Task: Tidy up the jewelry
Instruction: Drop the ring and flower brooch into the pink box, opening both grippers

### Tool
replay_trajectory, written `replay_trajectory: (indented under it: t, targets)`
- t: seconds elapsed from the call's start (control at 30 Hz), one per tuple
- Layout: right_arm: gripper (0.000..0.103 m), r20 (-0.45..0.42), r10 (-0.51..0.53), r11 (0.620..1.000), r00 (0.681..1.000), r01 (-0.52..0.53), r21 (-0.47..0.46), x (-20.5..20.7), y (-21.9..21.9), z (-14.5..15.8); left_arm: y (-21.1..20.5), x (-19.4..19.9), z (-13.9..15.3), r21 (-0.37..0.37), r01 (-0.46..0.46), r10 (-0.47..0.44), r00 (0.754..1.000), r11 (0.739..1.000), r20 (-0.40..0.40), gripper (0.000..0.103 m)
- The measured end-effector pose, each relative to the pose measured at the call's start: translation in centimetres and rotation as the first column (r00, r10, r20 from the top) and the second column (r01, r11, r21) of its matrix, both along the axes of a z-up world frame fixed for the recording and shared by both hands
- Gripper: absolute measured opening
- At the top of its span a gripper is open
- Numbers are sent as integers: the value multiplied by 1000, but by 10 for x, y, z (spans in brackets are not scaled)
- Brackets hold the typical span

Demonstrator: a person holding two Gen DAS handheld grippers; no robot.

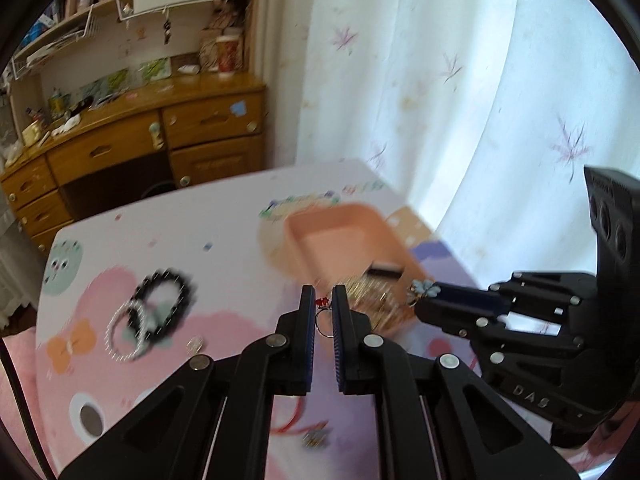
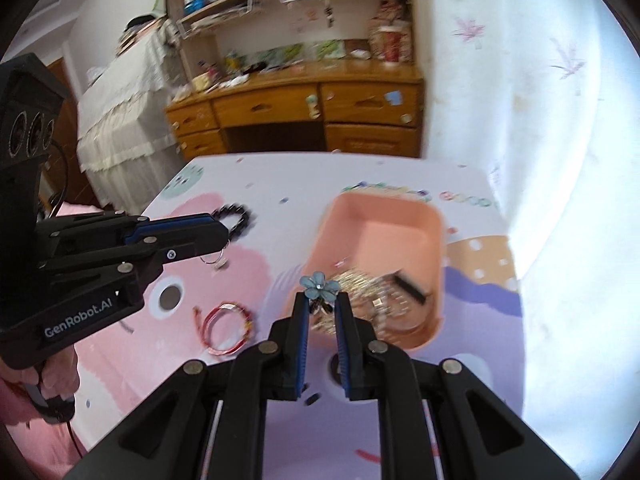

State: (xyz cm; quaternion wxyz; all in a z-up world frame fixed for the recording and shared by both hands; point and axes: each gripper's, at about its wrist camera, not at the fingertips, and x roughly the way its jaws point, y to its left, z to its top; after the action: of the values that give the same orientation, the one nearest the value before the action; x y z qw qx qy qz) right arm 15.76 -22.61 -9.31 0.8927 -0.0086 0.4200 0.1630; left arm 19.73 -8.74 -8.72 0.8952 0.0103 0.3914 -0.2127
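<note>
Up above the patterned surface [image 2: 400, 176], the left hand-held gripper [image 1: 323, 300] was closed on a silver ring with a red stone [image 1: 322, 312], pinched between its fingertips. Likewise, the right hand-held gripper [image 2: 321, 300] was clamped on a blue flower piece [image 2: 319, 286] right at its tips. Beyond both sat a peach tray [image 2: 434, 240] with gold chains [image 2: 368, 286] heaped inside. Well apart on the surface lay a black bead bracelet [image 1: 176, 280], a pale bead bracelet [image 1: 120, 336] overlapping it, and a red cord bracelet [image 2: 228, 328].

"GenRobot.AI" stands on the left claw [image 2: 222, 236] body; "DAS" on the right claw [image 1: 416, 294] body.
</note>
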Motion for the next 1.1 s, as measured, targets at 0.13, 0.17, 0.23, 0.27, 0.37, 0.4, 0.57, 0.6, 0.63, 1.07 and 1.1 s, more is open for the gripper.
replay_trajectory:
  t: [0.13, 0.17, 0.23, 0.27, 0.37, 0.4, 0.57, 0.6, 0.63, 1.07, 1.1]
  targets:
    - [13, 17, -69, 998, 997, 69, 4, 7, -20, 6, -16, 16, 8, -55, 7, -5, 1000, 998, 22, 6]
    - [13, 20, -83, 997, 996, 83, -2, 8, -23, 6, -20, 19, 9, -75, 12, -10, 1000, 997, 27, 6]
    - [13, 24, -115, 993, 993, 116, -8, 9, -31, 5, -26, 22, 11, -101, 18, -14, 999, 995, 33, 6]
    - [13, 25, -131, 991, 991, 131, -4, 9, -35, 5, -29, 24, 10, -107, 19, -16, 999, 994, 31, 6]
    - [21, -20, -178, 984, 984, 179, 26, 13, -45, -2, -39, 27, 4, -83, 8, -8, 1000, 997, -2, 9]
    - [29, -46, -189, 981, 981, 191, 36, 15, -48, -5, -40, 28, 1, -79, 10, -11, 1000, 997, -16, 15]
    - [29, -91, -207, 972, 974, 215, 92, 11, -57, -12, -37, 26, -1, -82, 19, -21, 999, 996, -27, 29]
    - [29, -91, -205, 973, 975, 213, 90, 10, -56, -13, -36, 27, -1, -75, 16, -19, 999, 997, -29, 29]
    - [29, -91, -201, 974, 975, 209, 86, 10, -55, -13, -34, 27, -1, -70, 12, -14, 999, 997, -31, 29]
    - [29, -331, -114, 960, 937, 190, 208, -5, -28, -55, 21, 22, -38, -16, -124, 117, 969, 992, -215, 61]
    - [29, -356, -107, 957, 928, 193, 217, -7, -25, -61, 29, 21, -44, 2, -137, 134, 963, 991, -236, 64]
